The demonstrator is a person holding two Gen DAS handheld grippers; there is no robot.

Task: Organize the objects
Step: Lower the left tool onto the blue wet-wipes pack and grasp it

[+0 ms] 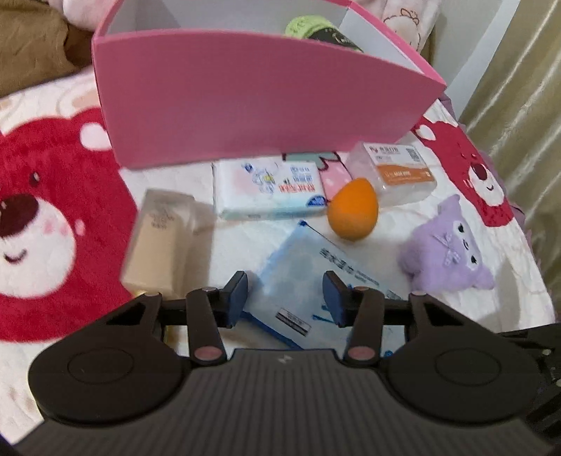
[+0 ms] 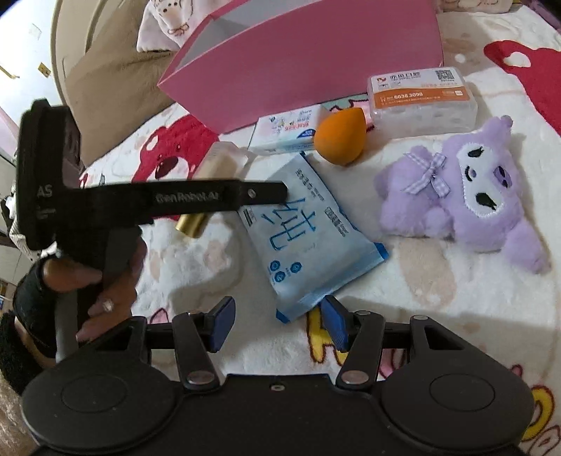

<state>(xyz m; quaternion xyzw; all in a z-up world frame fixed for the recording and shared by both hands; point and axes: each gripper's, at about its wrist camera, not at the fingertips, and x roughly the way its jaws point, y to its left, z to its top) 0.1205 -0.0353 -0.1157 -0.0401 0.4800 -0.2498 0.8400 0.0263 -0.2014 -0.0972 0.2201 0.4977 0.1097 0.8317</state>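
A pink box [image 1: 252, 98] stands at the back of the bed, with a green and black item [image 1: 315, 29] inside. In front lie a tissue pack [image 1: 270, 189], an orange sponge egg [image 1: 353, 208], a clear plastic case [image 1: 396, 173], a purple plush [image 1: 445, 247], a beige bottle [image 1: 157, 242] and a blue packet [image 1: 315, 280]. My left gripper [image 1: 284, 298] is open and empty just above the blue packet. My right gripper [image 2: 277, 324] is open and empty at the blue packet's [image 2: 308, 231] near corner. The left gripper's body [image 2: 168, 201] shows from the side in the right wrist view.
The bed cover [image 1: 45, 217] is white with red bears. A brown cushion [image 1: 31, 52] sits behind the box at the left. A curtain [image 1: 519, 98] hangs at the right. The plush [image 2: 466, 191], sponge [image 2: 339, 136] and case [image 2: 422, 98] lie right of the box [image 2: 305, 59].
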